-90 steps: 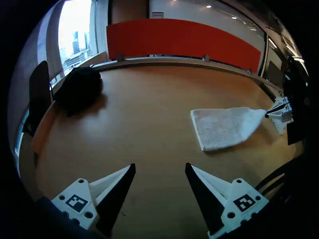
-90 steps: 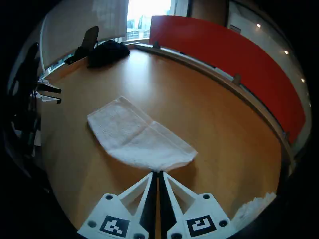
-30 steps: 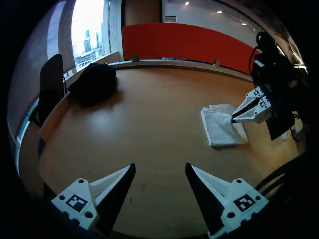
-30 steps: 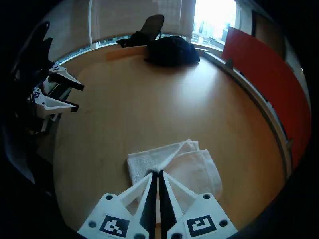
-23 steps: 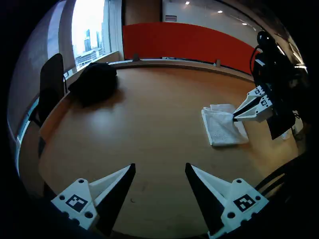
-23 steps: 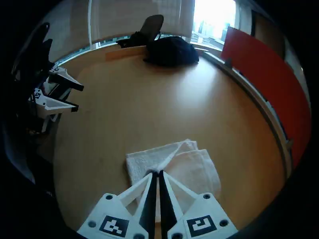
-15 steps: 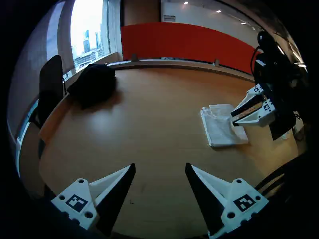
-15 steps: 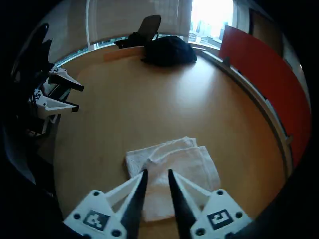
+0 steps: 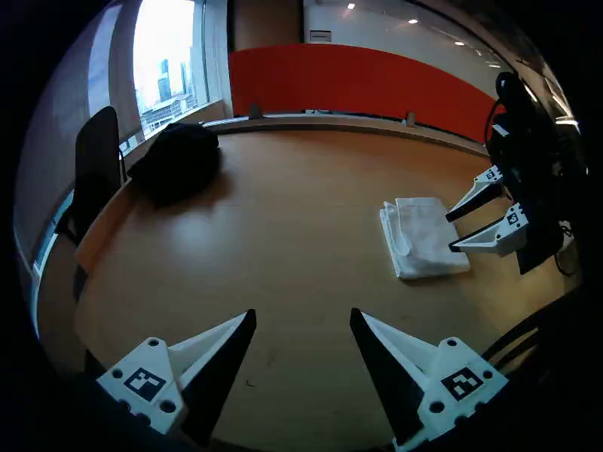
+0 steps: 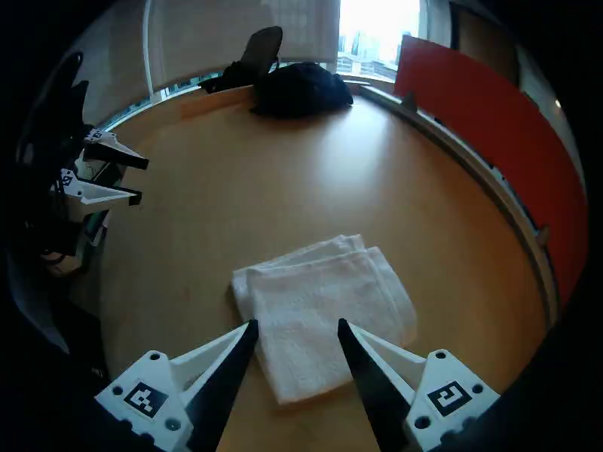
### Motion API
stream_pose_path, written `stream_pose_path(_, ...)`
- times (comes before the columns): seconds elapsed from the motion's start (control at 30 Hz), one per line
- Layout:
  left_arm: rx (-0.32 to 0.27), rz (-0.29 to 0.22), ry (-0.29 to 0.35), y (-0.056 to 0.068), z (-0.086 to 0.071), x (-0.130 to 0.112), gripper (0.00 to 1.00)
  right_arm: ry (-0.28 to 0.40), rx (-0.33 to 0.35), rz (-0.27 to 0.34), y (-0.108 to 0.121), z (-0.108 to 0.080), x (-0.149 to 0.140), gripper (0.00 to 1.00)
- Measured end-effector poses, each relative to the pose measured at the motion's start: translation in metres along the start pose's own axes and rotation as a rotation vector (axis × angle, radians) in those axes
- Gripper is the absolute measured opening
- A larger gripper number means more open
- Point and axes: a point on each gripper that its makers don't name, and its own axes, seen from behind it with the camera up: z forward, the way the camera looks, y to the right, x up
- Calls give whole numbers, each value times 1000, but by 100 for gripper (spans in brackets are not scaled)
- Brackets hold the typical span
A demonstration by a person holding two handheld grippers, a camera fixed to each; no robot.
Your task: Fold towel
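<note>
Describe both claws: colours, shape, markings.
The left claw and right claw match. Each has white plastic fingers tapering to pointed triangular tips, black inner pads, and a square black-and-white fiducial tag on each finger base, ringed by small bolt holes.

A black bag (image 9: 177,160) sits on the far corner of the wooden bench (image 9: 294,226). A dark chair (image 9: 94,162) stands beside it. A red wall (image 9: 354,79) runs behind.

An office meeting room, wide curved wooden table (image 9: 301,196), red divider panel (image 9: 354,79) along its far edge, dark office chair (image 9: 94,162), black bag (image 9: 177,158) on the table, tall window (image 9: 162,71) onto city towers, recessed ceiling lights (image 9: 414,21)
</note>
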Motion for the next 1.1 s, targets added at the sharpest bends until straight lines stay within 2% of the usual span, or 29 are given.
stream_pose_path(0.73,-8,12,-1,2,0,0,92,-58,-34,67,-7,-10,-53,79)
stream_pose_path(1.1,-15,18,-2,5,0,-1,92,-94,-43,95,-16,-9,-79,62)
